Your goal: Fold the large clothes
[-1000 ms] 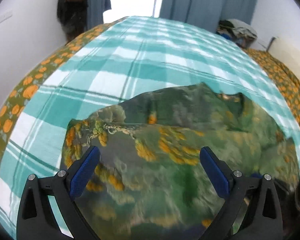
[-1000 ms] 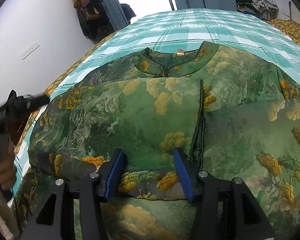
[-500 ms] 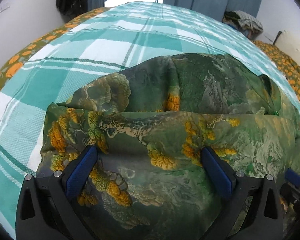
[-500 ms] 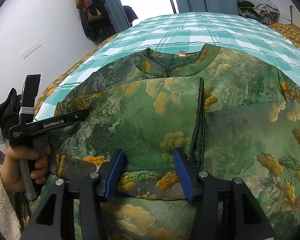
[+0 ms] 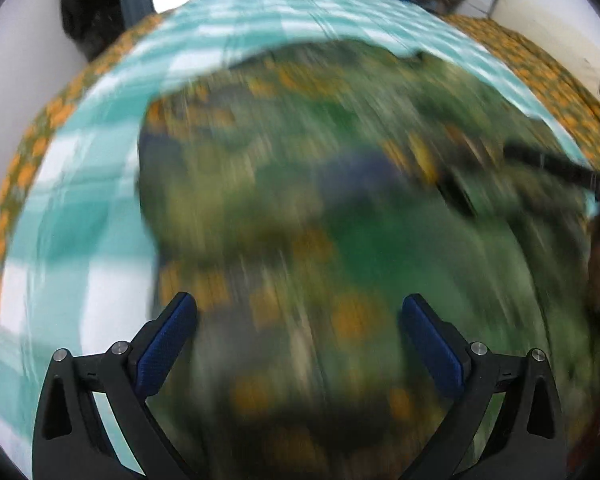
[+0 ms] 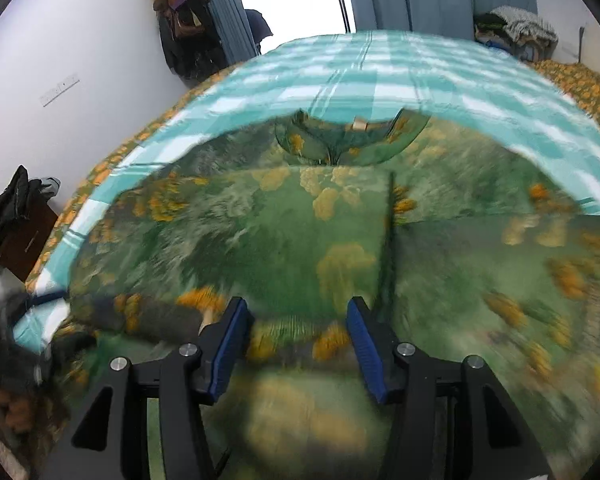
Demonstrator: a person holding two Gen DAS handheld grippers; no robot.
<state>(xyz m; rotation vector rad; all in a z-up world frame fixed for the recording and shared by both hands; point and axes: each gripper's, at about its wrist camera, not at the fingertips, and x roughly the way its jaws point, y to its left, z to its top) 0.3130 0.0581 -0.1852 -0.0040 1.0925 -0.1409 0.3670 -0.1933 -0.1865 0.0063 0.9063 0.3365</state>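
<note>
A green garment (image 6: pixel 300 240) with an orange floral print lies spread on the bed, its collar (image 6: pixel 352 136) at the far side and a folded panel edge running down its middle. My right gripper (image 6: pixel 298 332) hovers over its near hem. The blue pads (image 6: pixel 232 344) stand apart, the cloth lies between them, and nothing is pinched. The left wrist view is badly blurred. In it my left gripper (image 5: pixel 298 320) is open wide above the garment (image 5: pixel 320 220). A dark blur at that view's right edge looks like the right gripper (image 5: pixel 560 168).
The bed carries a teal and white checked sheet (image 6: pixel 380 68) over an orange-flowered cover (image 6: pixel 580 80). Dark clothes hang on the wall (image 6: pixel 180 24) at the back left. A clothes pile (image 6: pixel 512 28) sits at the back right. A blurred hand and dark clutter fill the lower left (image 6: pixel 12 380).
My left gripper swept fast from the garment's left edge to over its middle, and its view went blurred. In the right wrist view it left the mid-left. My right gripper rose slightly.
</note>
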